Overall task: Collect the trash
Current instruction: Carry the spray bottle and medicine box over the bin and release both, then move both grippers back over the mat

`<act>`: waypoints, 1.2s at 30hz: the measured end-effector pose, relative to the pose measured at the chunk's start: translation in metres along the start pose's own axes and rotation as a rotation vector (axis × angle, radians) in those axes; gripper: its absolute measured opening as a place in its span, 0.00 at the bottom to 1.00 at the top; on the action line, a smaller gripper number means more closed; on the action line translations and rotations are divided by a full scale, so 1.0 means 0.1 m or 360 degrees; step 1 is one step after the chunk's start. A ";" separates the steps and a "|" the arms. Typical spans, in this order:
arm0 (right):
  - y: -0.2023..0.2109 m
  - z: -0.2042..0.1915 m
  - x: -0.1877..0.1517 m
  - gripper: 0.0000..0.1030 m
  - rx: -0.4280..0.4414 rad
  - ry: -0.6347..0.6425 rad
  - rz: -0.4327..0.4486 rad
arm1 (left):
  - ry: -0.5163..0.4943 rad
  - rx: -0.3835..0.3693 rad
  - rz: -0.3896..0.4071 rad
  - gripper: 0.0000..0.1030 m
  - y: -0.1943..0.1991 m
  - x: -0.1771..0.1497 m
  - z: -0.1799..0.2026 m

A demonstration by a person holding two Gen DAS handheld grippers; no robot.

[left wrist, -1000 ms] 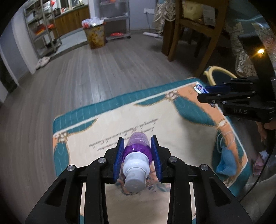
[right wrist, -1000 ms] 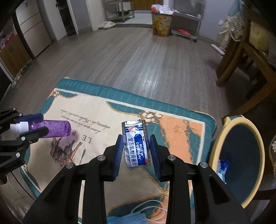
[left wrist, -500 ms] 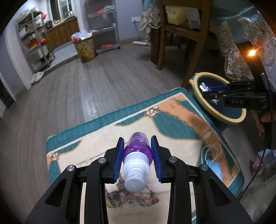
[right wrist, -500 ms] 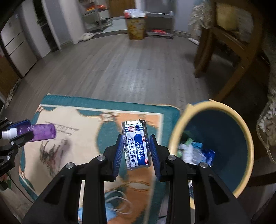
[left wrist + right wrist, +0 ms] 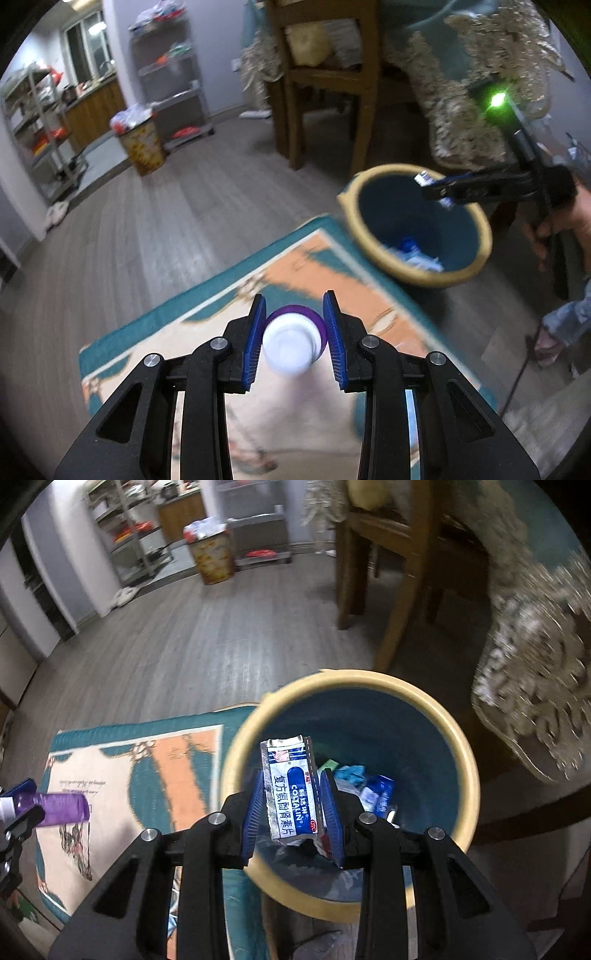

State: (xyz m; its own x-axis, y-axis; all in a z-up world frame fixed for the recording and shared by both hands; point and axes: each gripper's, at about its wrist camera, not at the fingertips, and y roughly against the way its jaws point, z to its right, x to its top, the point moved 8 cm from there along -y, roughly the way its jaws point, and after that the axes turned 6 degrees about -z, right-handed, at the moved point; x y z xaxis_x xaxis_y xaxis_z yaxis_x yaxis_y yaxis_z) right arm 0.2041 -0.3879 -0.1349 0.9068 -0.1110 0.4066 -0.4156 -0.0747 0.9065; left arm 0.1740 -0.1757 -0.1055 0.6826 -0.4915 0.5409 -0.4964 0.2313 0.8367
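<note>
1. The left gripper (image 5: 294,334) is clamped on a purple bottle (image 5: 293,338) with a white cap, the cap end facing the camera at the lower centre of the left wrist view.
2. Under the bottle lies a rug (image 5: 303,269) in teal, orange and cream, spread on a grey wooden floor (image 5: 155,221).
3. The right gripper (image 5: 293,805) is clamped on a flattened blue and white packet (image 5: 291,790), held upright in the centre of the right wrist view.
4. That packet hangs over the open mouth of a teal bin (image 5: 458,746) with a yellow rim, which fills the centre and right of the right wrist view.
5. Scraps of trash (image 5: 373,790) in blue, white and green lie at the bottom of the bin.
6. The bin stands at the rug's edge, near a wooden chair (image 5: 399,576) in the upper right.
7. In the left wrist view the bin sits at the centre right, with the right gripper and its packet over the rim, and a hand (image 5: 565,221) on the handle at the right edge.
8. In the right wrist view the purple bottle shows at the left edge, over the rug.
9. A second, patterned bin (image 5: 142,147) stands far off in the upper left, full of bags.
</note>
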 end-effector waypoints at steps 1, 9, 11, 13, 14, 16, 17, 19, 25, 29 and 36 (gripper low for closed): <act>0.00 0.07 -0.02 0.30 -0.0011 -0.0008 -0.0005 | -0.0011 -0.0020 0.0003 0.33 -0.01 0.05 0.08; -0.09 0.52 -0.11 0.30 -0.0014 -0.0169 -0.0087 | -0.0102 -0.0273 -0.0052 0.33 -0.23 0.43 0.79; -0.12 0.61 -0.12 0.30 0.0025 -0.0239 -0.0096 | -0.0118 -0.0306 -0.0071 0.33 -0.31 0.54 0.93; -0.14 0.65 -0.13 0.30 0.0053 -0.0284 -0.0115 | -0.0132 -0.0310 -0.0073 0.32 -0.38 0.62 1.02; -0.15 0.67 -0.13 0.30 0.0077 -0.0308 -0.0104 | -0.0147 -0.0295 -0.0068 0.32 -0.43 0.68 1.07; -0.19 0.70 -0.13 0.30 0.0101 -0.0331 -0.0120 | -0.0167 -0.0266 -0.0072 0.33 -0.54 0.76 1.16; -0.21 0.71 -0.13 0.30 0.0111 -0.0344 -0.0125 | -0.0170 -0.0256 -0.0075 0.33 -0.59 0.80 1.20; -0.24 0.71 -0.14 0.30 0.0123 -0.0354 -0.0139 | -0.0190 -0.0247 -0.0072 0.33 -0.68 0.86 1.28; -0.24 0.76 -0.11 0.45 0.0164 -0.0428 -0.0107 | -0.0244 -0.0171 -0.0083 0.34 -0.87 0.92 1.41; -0.24 0.79 -0.10 0.55 0.0150 -0.0444 -0.0092 | -0.0217 -0.0176 -0.0050 0.58 -0.86 0.93 1.38; -0.19 0.74 -0.09 0.69 0.0114 -0.0422 -0.0075 | -0.0162 -0.0129 -0.0049 0.69 -0.79 0.79 1.14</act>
State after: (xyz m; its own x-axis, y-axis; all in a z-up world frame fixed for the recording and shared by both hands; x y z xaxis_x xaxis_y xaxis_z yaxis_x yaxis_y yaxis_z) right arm 0.1990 -0.4590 -0.1642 0.8791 -0.3608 0.3113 -0.3857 -0.1551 0.9095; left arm 0.2063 -0.3290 -0.1385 0.6366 -0.5812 0.5069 -0.4284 0.2800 0.8591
